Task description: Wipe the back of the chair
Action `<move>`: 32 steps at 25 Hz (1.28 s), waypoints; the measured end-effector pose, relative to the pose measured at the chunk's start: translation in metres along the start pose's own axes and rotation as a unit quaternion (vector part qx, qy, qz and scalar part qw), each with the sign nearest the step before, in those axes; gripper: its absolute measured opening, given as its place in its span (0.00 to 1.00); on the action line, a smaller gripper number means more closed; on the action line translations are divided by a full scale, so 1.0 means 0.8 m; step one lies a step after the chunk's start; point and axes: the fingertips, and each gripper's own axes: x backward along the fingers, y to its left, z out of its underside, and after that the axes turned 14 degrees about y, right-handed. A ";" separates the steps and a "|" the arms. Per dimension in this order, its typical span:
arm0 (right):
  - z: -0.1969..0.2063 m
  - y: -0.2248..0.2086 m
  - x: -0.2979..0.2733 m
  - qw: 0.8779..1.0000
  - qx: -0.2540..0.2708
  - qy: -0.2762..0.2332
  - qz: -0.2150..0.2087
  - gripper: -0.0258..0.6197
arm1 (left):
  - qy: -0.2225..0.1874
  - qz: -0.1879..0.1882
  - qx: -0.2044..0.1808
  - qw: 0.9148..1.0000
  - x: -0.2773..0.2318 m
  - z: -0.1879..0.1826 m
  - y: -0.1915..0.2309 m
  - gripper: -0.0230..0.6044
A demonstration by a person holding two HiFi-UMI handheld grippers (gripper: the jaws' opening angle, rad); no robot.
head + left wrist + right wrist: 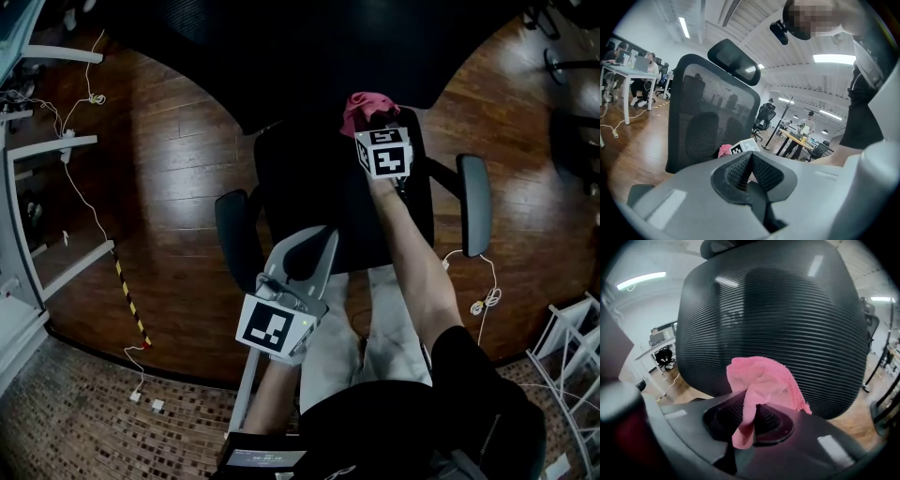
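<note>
A black office chair [309,187] stands in front of me, an armrest [236,234] on each side. Its mesh back [778,315] fills the right gripper view; from the left gripper view I see the back [712,112] with its headrest [736,61] from farther off. A pink cloth [761,380] bunches up out of my right gripper [749,413], which is shut on it and holds it close against the lower mesh. From above, the cloth [362,105] sits just ahead of the right gripper [378,122]. My left gripper [749,171] is shut and empty, held low near the seat's front [314,242].
White cables [80,187] trail over the wooden floor on the left beside white table legs [56,145]. Yellow-black tape [128,295] lies on the floor. A cable and plug [483,300] lie right of the chair, a white rack [572,347] lower right. People sit at desks [628,70] in the background.
</note>
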 end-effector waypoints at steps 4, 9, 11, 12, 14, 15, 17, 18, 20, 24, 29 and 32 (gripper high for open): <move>-0.022 0.089 -0.022 0.998 0.052 0.000 -0.041 0.10 | -0.007 -0.018 0.013 1.000 0.022 0.008 0.021 0.02; -0.040 0.194 -0.040 0.990 0.112 -0.005 -0.091 0.10 | -0.016 -0.039 0.029 0.999 0.048 0.020 0.053 0.02; -0.045 0.230 -0.041 0.985 0.135 -0.010 -0.106 0.10 | -0.019 -0.045 0.035 0.998 0.055 0.023 0.063 0.02; -0.047 0.247 -0.041 0.983 0.146 -0.013 -0.114 0.10 | -0.020 -0.047 0.037 0.998 0.059 0.025 0.068 0.02; -0.053 0.280 -0.038 0.977 0.170 -0.018 -0.131 0.10 | -0.022 -0.049 0.038 0.998 0.065 0.025 0.073 0.02; -0.056 0.296 -0.036 0.973 0.183 -0.022 -0.139 0.10 | -0.023 -0.050 0.038 0.998 0.068 0.024 0.076 0.02; -0.066 0.324 -0.028 0.966 0.207 -0.033 -0.155 0.10 | -0.023 -0.051 0.039 0.998 0.072 0.024 0.078 0.02; -0.071 0.335 -0.023 0.962 0.218 -0.040 -0.160 0.10 | -0.022 -0.051 0.039 0.998 0.073 0.025 0.079 0.02; -0.082 0.351 -0.013 0.956 0.236 -0.052 -0.164 0.10 | -0.019 -0.051 0.039 0.998 0.074 0.028 0.080 0.02; -0.103 0.337 0.004 0.956 0.235 -0.072 -0.157 0.10 | -0.016 -0.048 0.036 0.998 0.070 0.027 0.075 0.02; -0.117 0.261 0.030 0.967 0.198 -0.098 -0.130 0.10 | -0.010 -0.037 0.022 0.999 0.053 0.018 0.058 0.02; -0.121 0.185 0.051 0.976 0.162 -0.110 -0.096 0.10 | -0.006 -0.026 0.010 1.000 0.035 0.008 0.041 0.02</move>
